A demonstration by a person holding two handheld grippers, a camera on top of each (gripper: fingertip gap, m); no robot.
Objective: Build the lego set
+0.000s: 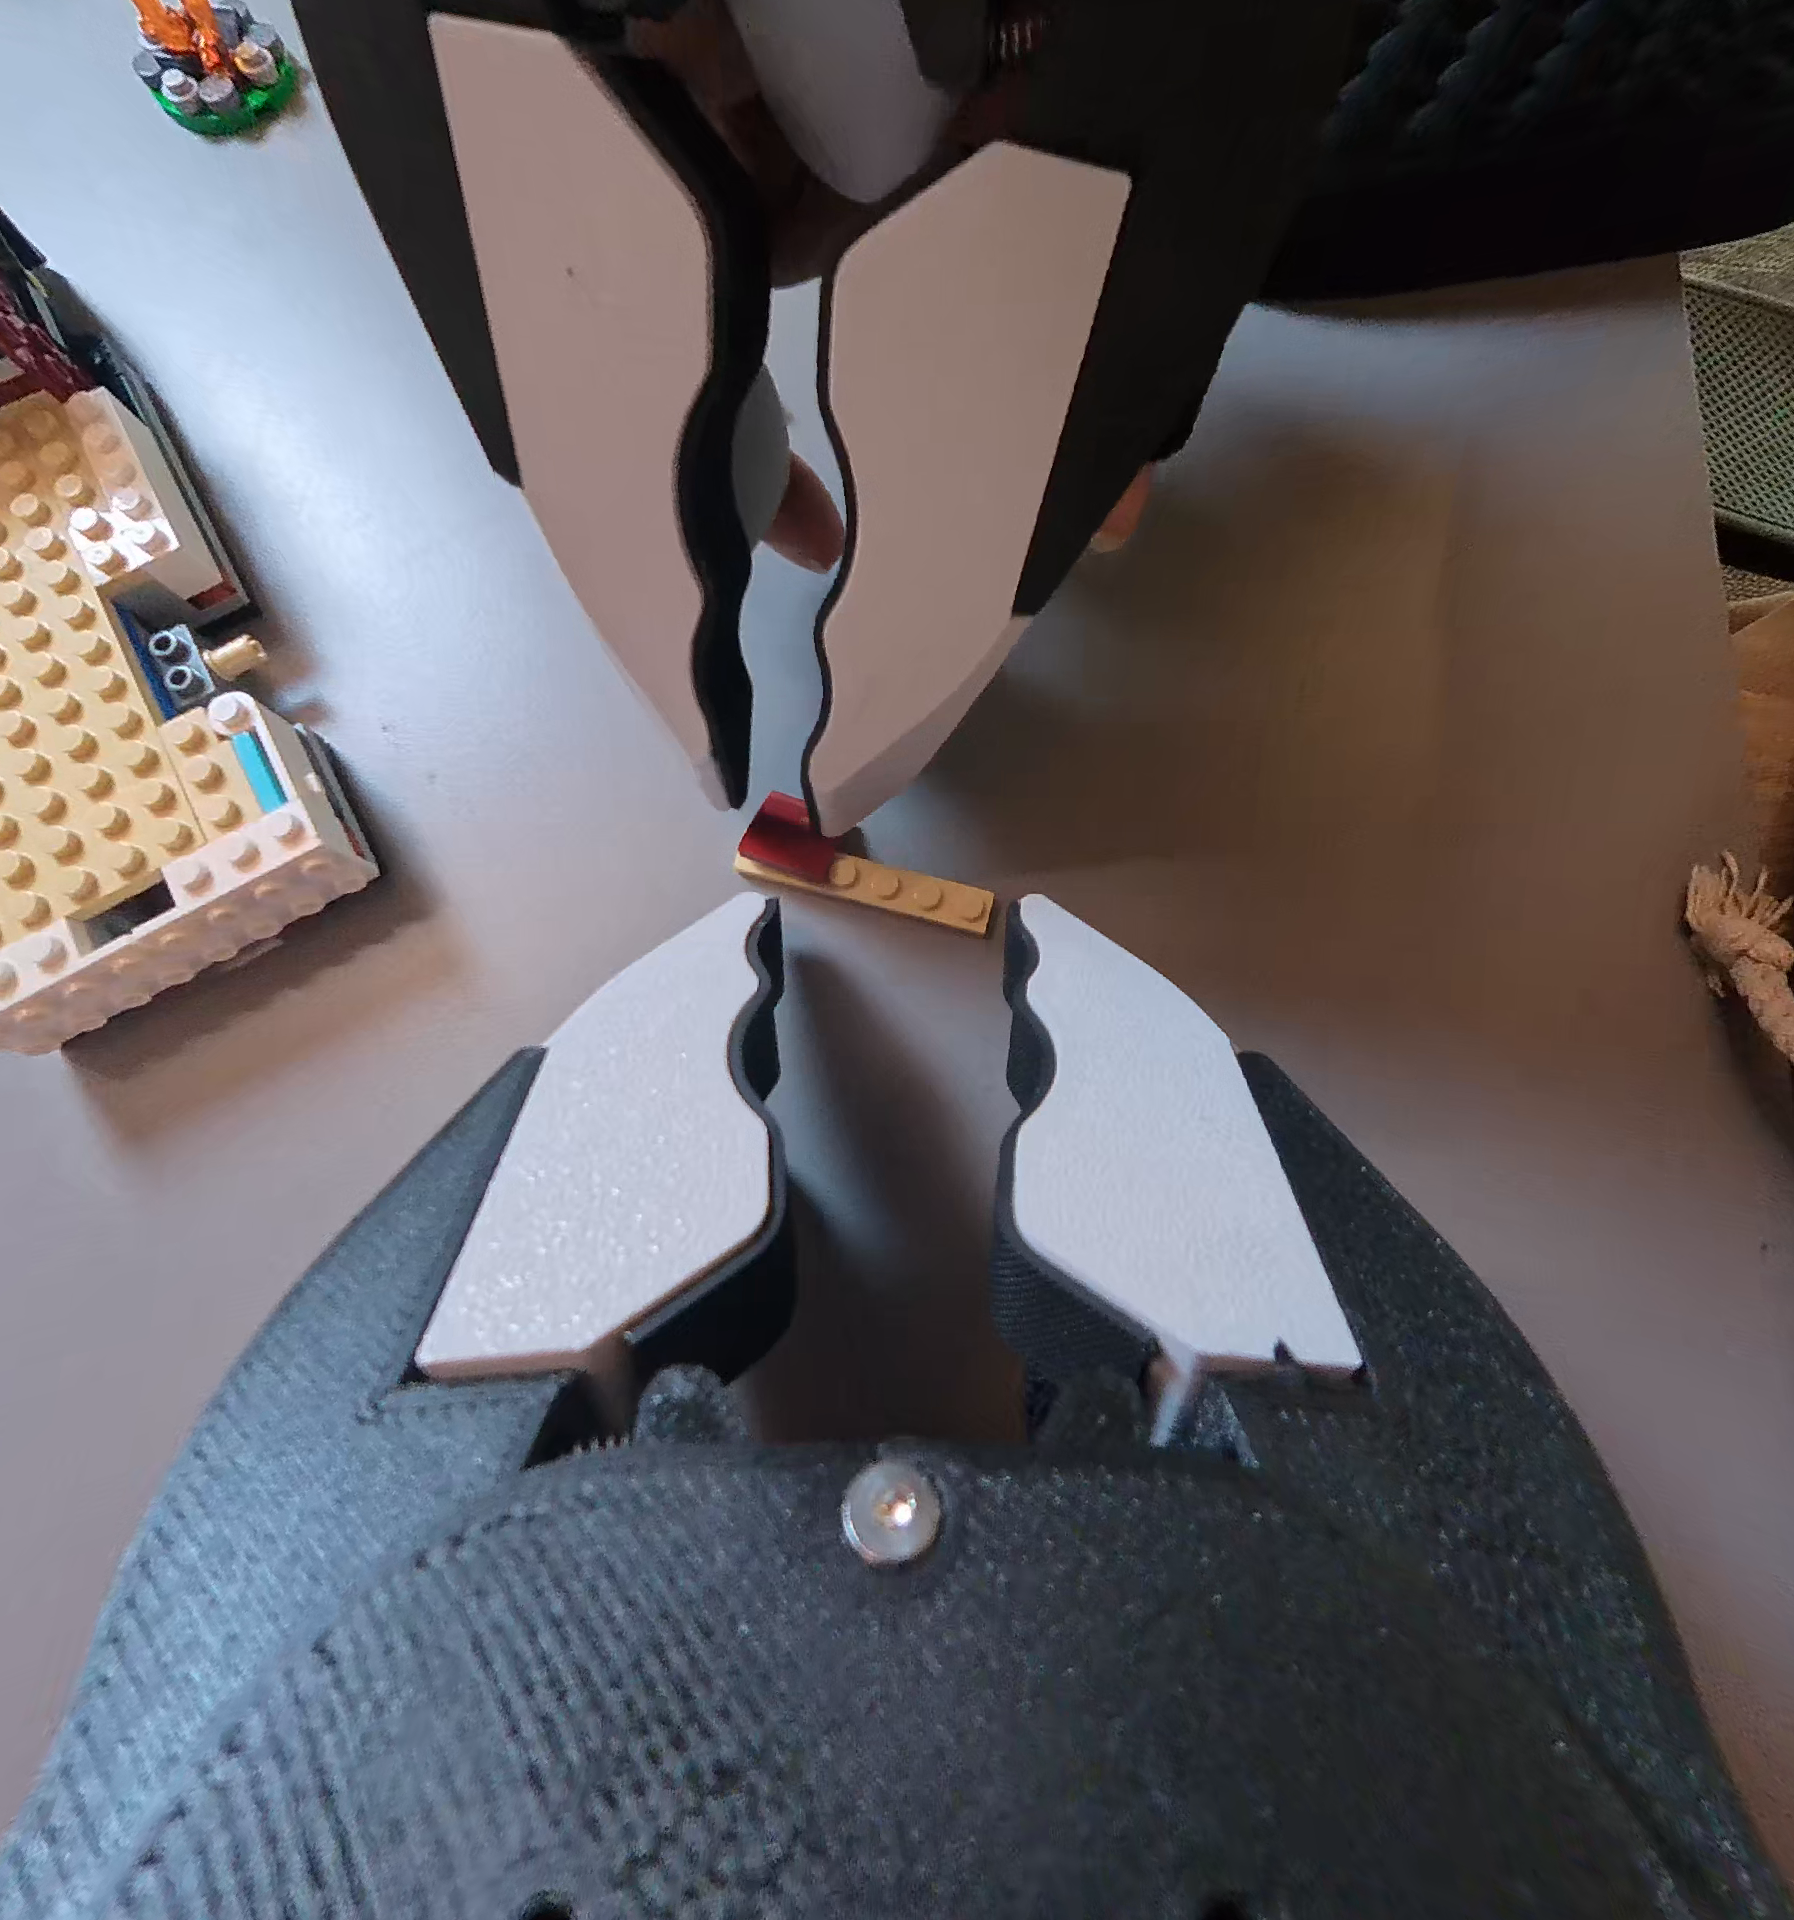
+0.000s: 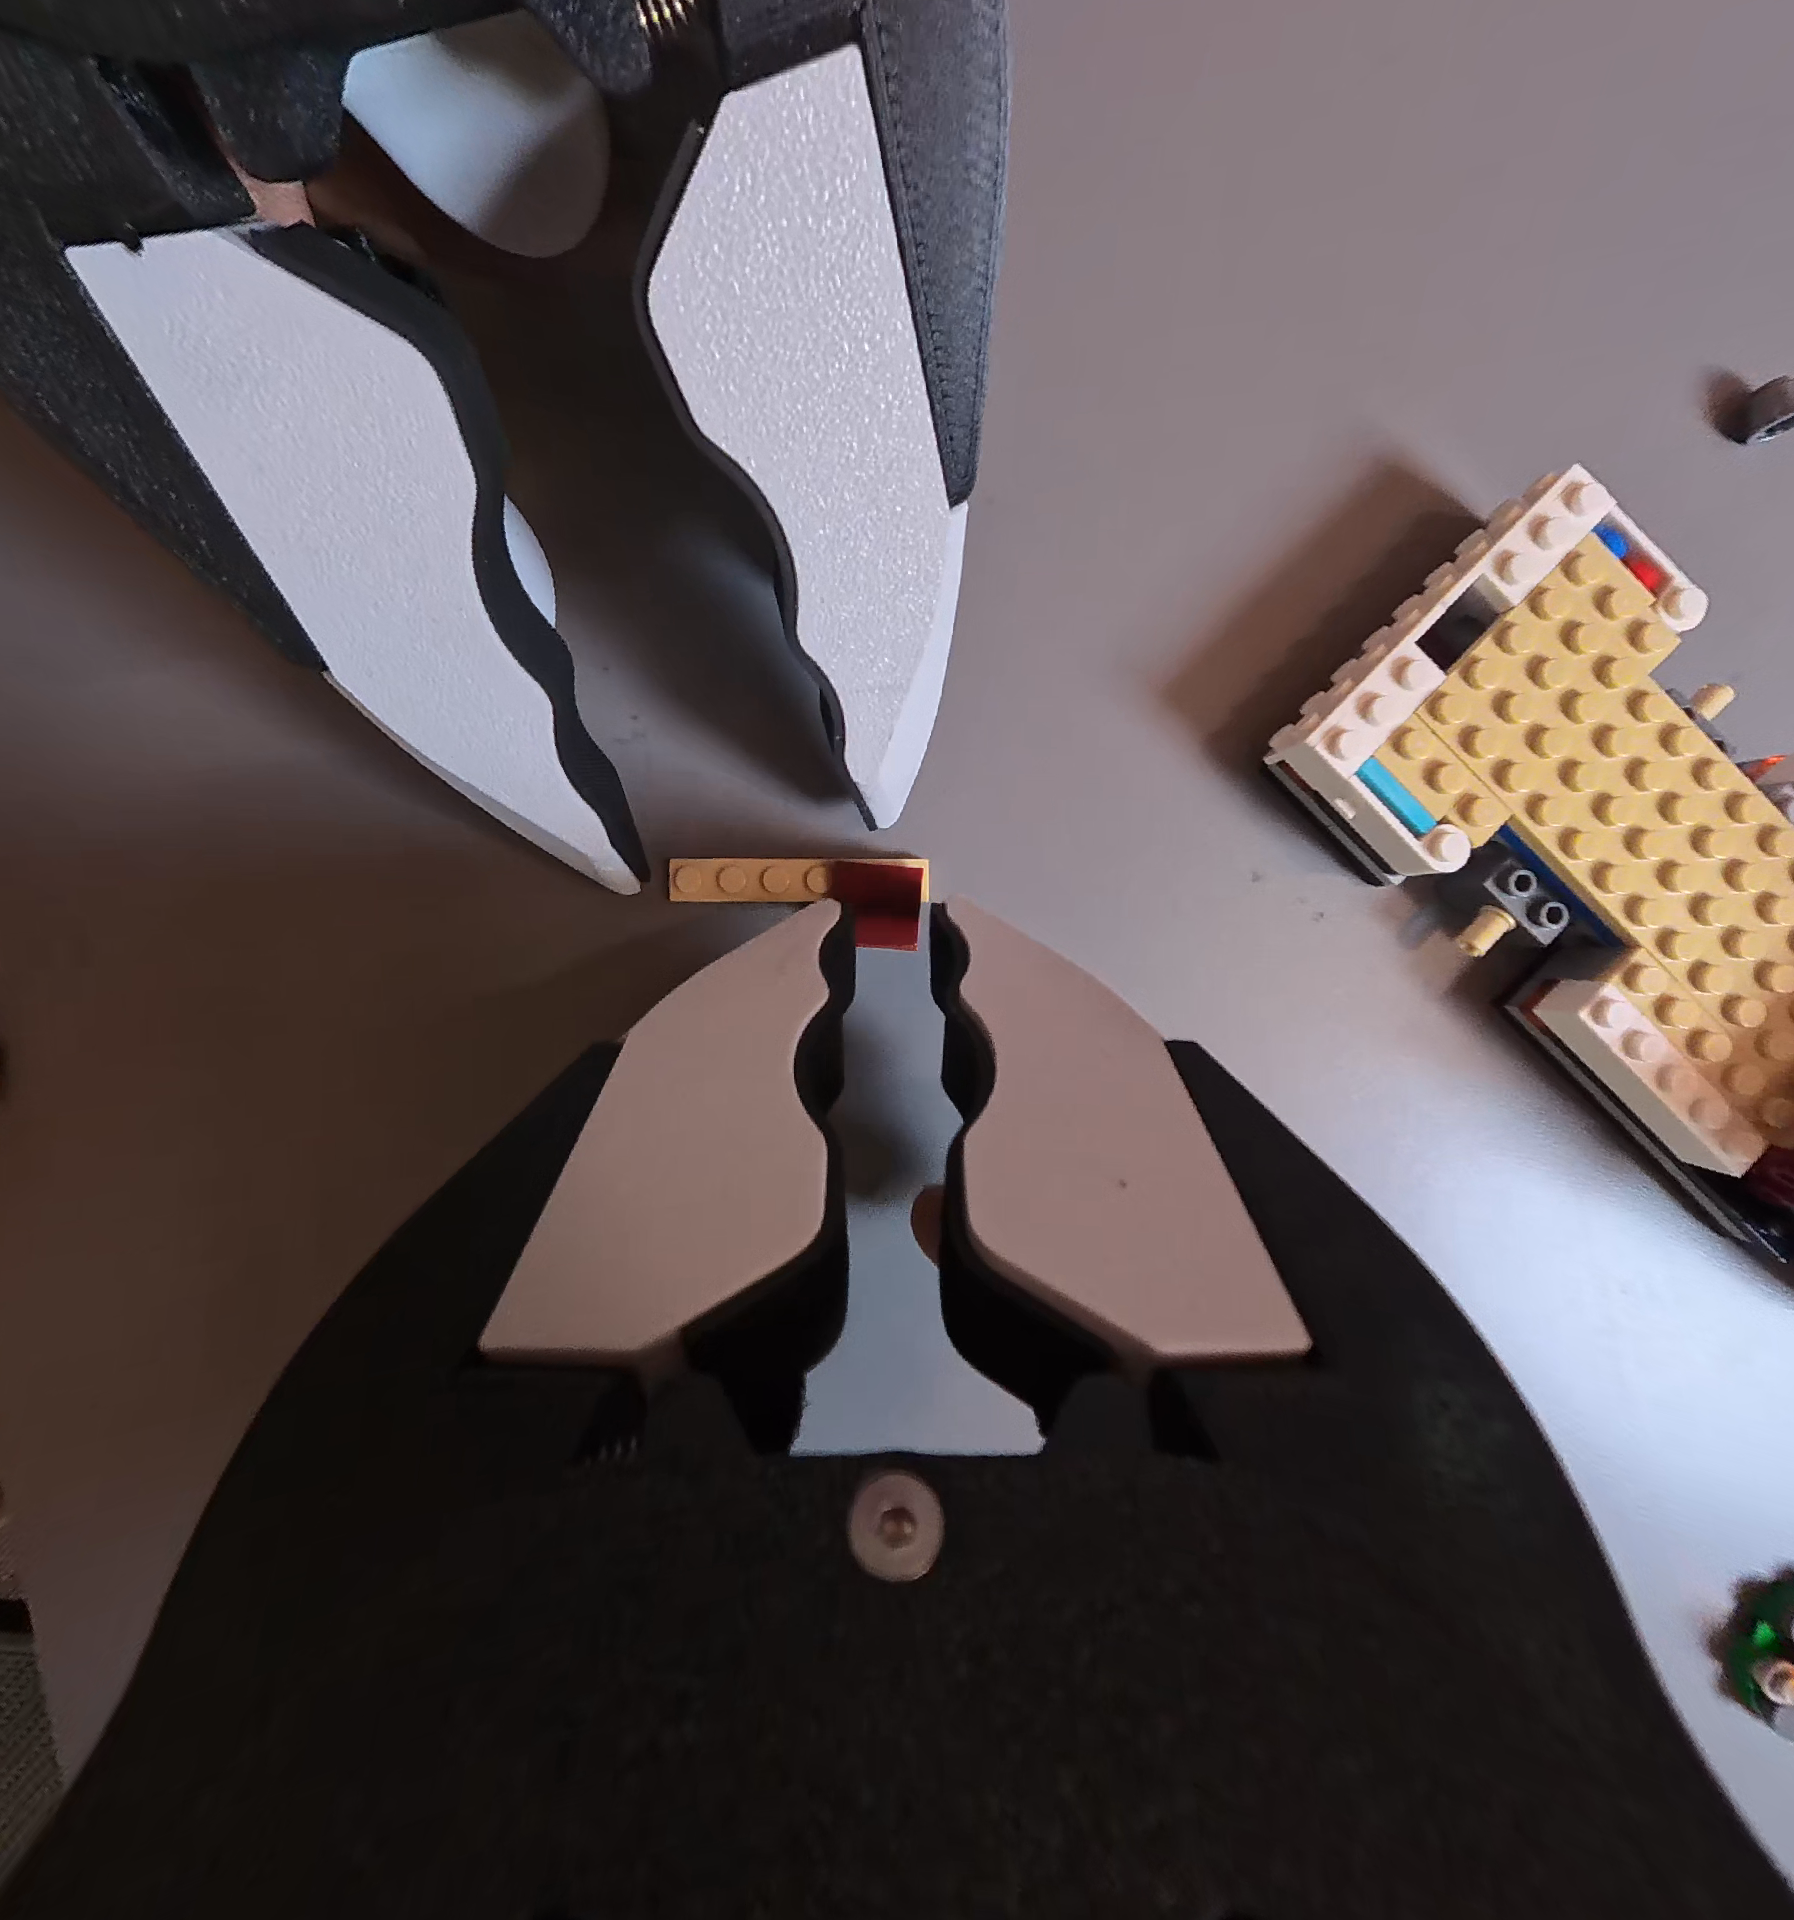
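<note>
**Red piece seated on one end of the tan plate, both grippers tip to tip over it**

The left gripper (image 1: 893, 909) angled down at the table (image 1: 1340, 748) with its jaws wide apart and nothing in them. Just past its fingertips lay the plate (image 1: 872, 894), flat on the table and spanning nearly the whole opening, its bare studded end by the right-hand tip.

On the plate's other end sat the red piece (image 1: 784, 836), overhanging the far edge. Four studs were left uncovered.

Beyond that, the right gripper (image 2: 888, 909) came in from the opposite side, also tilted down, so that the two pairs of fingers faced each other. Its jaws stood narrowly apart on either side of the red piece. One pad (image 2: 833, 935) lay against it, while a sliver of table showed at the other (so, by my reading, flanked rather than pinched).

A fingertip (image 1: 805, 520) showed behind those jaws.

Well off to the left of the left jaws stood a brick build (image 1: 72, 748), and farther still a small green-based cluster (image 1: 215, 73).
</note>
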